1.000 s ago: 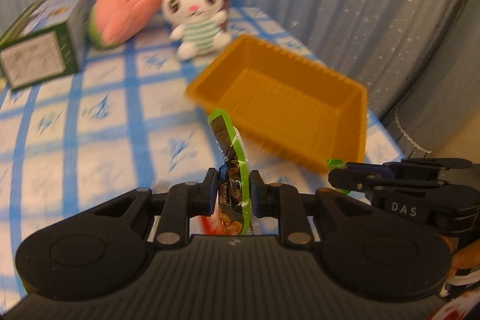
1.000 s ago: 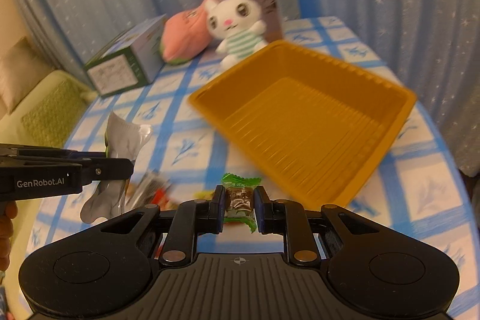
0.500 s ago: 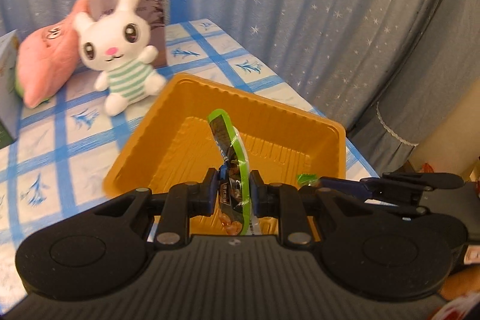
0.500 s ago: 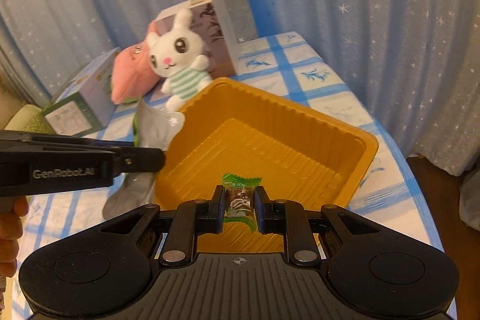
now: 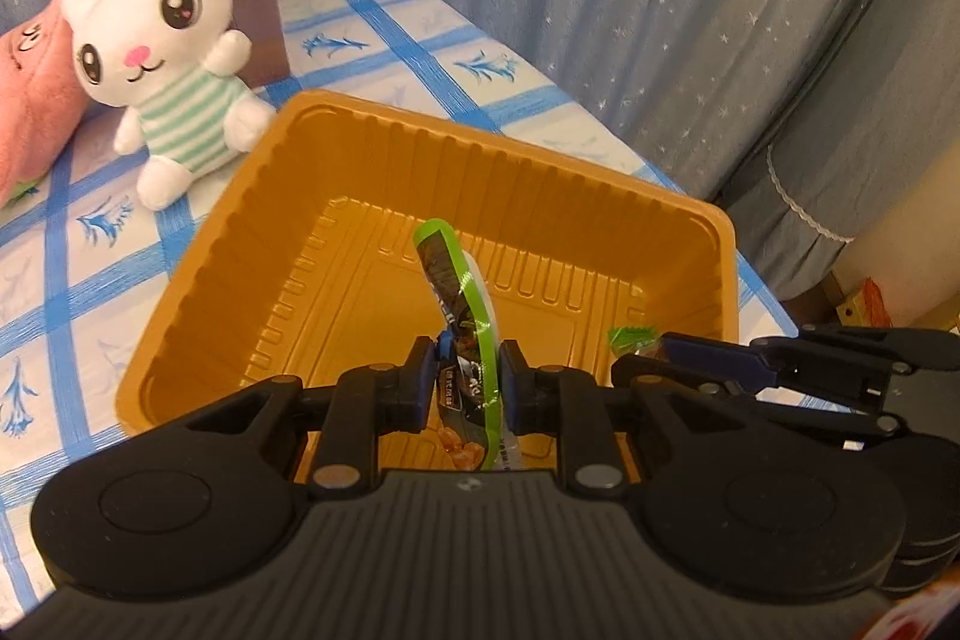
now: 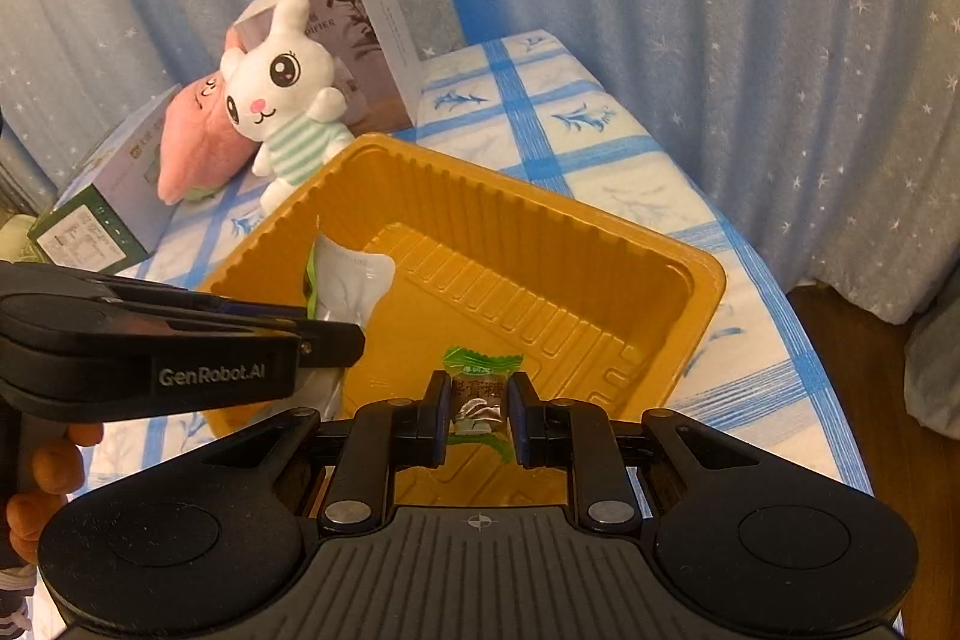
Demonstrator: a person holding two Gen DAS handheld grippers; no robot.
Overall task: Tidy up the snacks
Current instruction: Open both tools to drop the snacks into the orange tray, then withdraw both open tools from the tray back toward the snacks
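An orange plastic tray sits on the blue-checked tablecloth. My left gripper is shut on a green-edged snack packet and holds it upright above the tray's near side; the packet's silver back shows in the right wrist view. My right gripper is shut on a small green-wrapped candy above the tray's near right part; the candy's tip shows in the left wrist view.
A white plush rabbit, a pink plush, a grey-white box and a green box stand behind the tray. Curtains hang past the table's right edge.
Both grippers have moved forward from in front of the tray to above it, each still holding its snack. The tray now fills the middle of both views.
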